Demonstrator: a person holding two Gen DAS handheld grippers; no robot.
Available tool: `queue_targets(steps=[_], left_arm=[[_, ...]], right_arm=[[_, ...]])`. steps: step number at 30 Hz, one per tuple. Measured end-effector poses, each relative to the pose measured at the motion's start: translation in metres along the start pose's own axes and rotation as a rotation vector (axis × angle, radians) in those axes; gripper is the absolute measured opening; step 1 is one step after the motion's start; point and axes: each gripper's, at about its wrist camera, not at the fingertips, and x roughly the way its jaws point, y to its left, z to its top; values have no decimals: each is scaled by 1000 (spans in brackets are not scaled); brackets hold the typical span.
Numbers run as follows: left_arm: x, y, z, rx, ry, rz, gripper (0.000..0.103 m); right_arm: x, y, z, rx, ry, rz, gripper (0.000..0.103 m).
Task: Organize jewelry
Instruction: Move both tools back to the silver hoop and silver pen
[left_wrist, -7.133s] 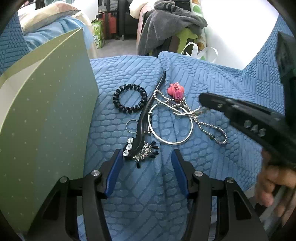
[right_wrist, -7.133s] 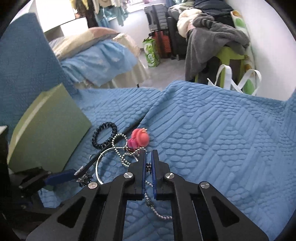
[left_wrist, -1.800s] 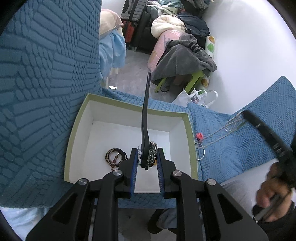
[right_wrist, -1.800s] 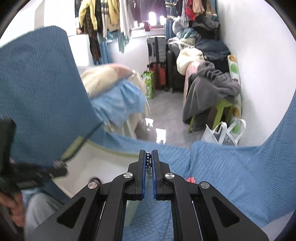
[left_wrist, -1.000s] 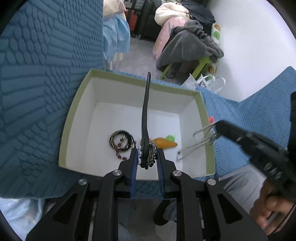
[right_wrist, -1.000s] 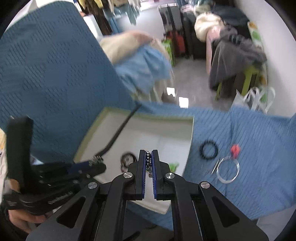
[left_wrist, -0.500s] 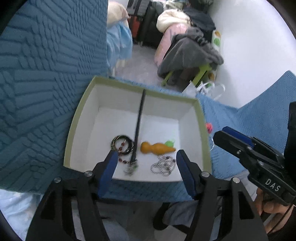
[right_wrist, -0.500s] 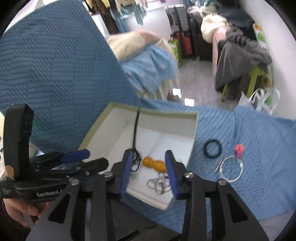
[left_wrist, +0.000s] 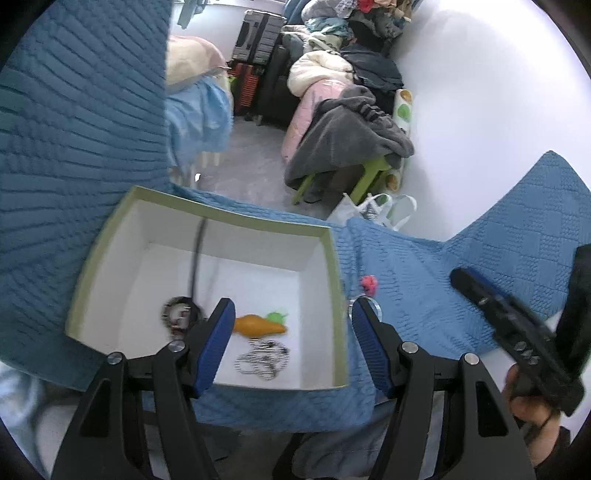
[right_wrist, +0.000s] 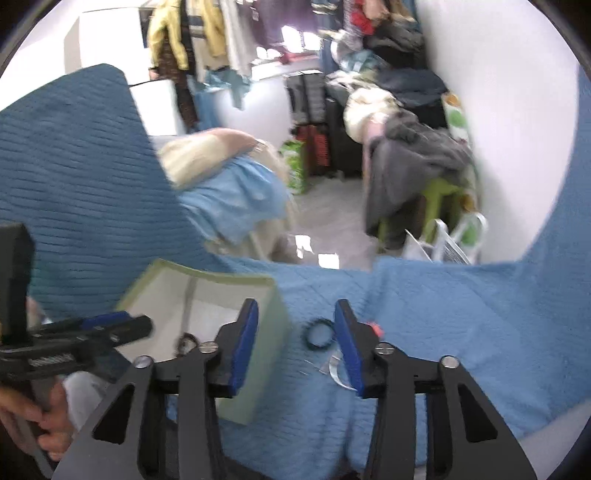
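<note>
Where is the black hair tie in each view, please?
Left wrist view: not visible; only the pink clip shows on the blanket right of the box.
Right wrist view: hair tie lies on the blue blanket between the gripper's fingers, just right of the box.
Shared landmark: the green-rimmed box; the hair tie lies outside it.

Home bedroom, bed (right_wrist: 236, 192), hanging clothes (right_wrist: 207, 40), suitcases (left_wrist: 258, 40)

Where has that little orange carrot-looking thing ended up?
In the left wrist view the orange carrot charm lies on the white floor of the green box, between a dark bracelet on its left and a silver chain just below.
</note>
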Motion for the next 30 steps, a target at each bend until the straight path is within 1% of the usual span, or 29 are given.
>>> queue_targets(steps=[2,4,5,7,8,9,11,14,15,18,21,24,26,28,30], left_arm=[[10,-10,-5,4,15,-20,66],[20,-22,-10,25,32,-30,64],[23,-26,-12,35,37,-32,62],[29,-36,-16,52,51,-57,54],[32,-41,-17,58,53,-72,49],[35,-46,-17,63,55,-81,44],[42,-59,-19,89,61,-97,38],[55,-74,-24,120,85,-98,27],[58,-77,-25,127,93,-98,24],[72,-89,-29,142,118,-89,19],[81,-92,-34,140,135,-77,17],[90,-96,-37,144,149,-62,16],[97,-99,-38,149,160,-51,15],[102,-101,-39,148,167,-44,15],[108,-104,-38,147,171,-34,15]], right_arm=[[10,-21,-12,28,34,-24,36],[23,-38,-24,39,68,-37,33],[31,-45,-29,45,88,-39,30],[45,-59,-39,53,120,-45,26],[50,-63,-42,48,125,-44,23],[60,-70,-46,55,152,-34,20],[76,-81,-50,73,195,-18,19],[97,-89,-52,53,232,6,18],[105,-92,-55,43,247,1,18],[123,-97,-63,17,288,2,18],[137,-99,-70,-6,337,5,16],[143,-101,-71,-27,348,32,16],[147,-102,-73,-46,363,21,15],[148,-101,-73,-60,357,20,14],[149,-101,-73,-80,353,10,8]])
